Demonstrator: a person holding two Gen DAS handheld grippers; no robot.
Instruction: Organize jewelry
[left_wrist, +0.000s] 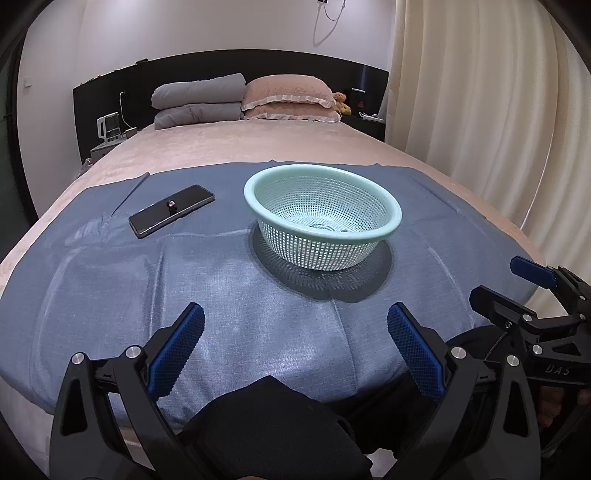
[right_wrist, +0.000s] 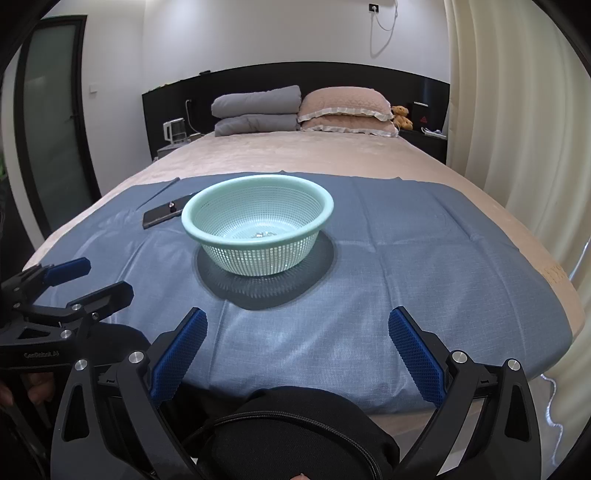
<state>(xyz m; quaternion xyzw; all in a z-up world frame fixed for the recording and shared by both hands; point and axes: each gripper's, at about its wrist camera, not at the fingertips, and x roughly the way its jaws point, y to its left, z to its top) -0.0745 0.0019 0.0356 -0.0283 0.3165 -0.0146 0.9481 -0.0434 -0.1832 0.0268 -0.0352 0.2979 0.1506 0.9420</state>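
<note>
Both tongs are spread wide with nothing between them. The left gripper (left_wrist: 295, 317), black frame with blue textured pads, hovers over the near edge of the blue woven cloth (left_wrist: 110, 288), and the right gripper (right_wrist: 297, 321), same build, sits just beside it, low by the bed's edge. Out past them is a pale mint-green perforated plastic basket (right_wrist: 257, 225), upright on the cloth, with a small glinting tangle of jewelry (right_wrist: 264, 233) at the bottom; too tiny to tell what pieces. Left of the basket lies a flat black smartphone (left_wrist: 170, 210) with a small silvery ring-like piece (left_wrist: 171, 203) resting on its screen. Beyond that, pinkish bedspread (left_wrist: 236, 147) and stacked pillows (left_wrist: 243, 98).
</note>
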